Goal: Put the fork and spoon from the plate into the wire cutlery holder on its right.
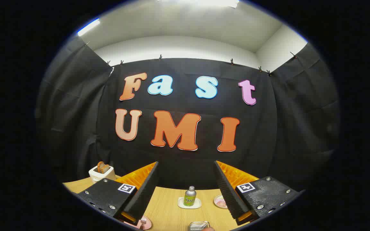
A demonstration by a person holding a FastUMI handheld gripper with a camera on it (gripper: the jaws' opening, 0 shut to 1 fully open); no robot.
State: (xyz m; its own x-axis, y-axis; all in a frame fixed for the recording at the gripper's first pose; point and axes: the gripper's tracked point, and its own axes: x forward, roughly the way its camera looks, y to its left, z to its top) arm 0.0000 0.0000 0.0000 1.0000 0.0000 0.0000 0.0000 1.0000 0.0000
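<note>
Between the open tool's [186,189] fingers stands one bottle [190,196].

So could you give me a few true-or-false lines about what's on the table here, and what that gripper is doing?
1. The gripper is open and holds nothing. True.
2. A bottle stands on a coaster beyond the fingers. True.
3. The bottle lies on its side. False: it stands upright.
4. A fork lies on the pink plate by the left finger. True.
5. The toaster is empty. False: toast sticks up from it.
6. The gripper is shut on the fork. False: the fingers are spread apart.
</note>
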